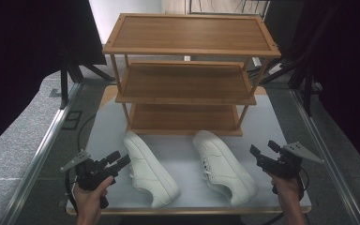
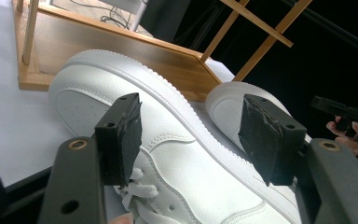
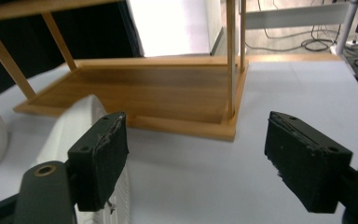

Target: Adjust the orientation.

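The three-tier wooden rack [image 1: 187, 84] stands at the far side of the table [image 1: 281, 122], its slim uprights and raised shelf lips the likeliest snag: a shoe lifted carelessly could knock a post or catch an edge. Two white sneakers lie in front of it, the left sneaker [image 1: 150, 168] just beside the left gripper [image 1: 118, 160], the right sneaker [image 1: 224, 168] near the right gripper [image 1: 264, 148]. Their smooth, curved leather (laces loose) might slip from flat black pads. Both grippers stand wide open and hold nothing.
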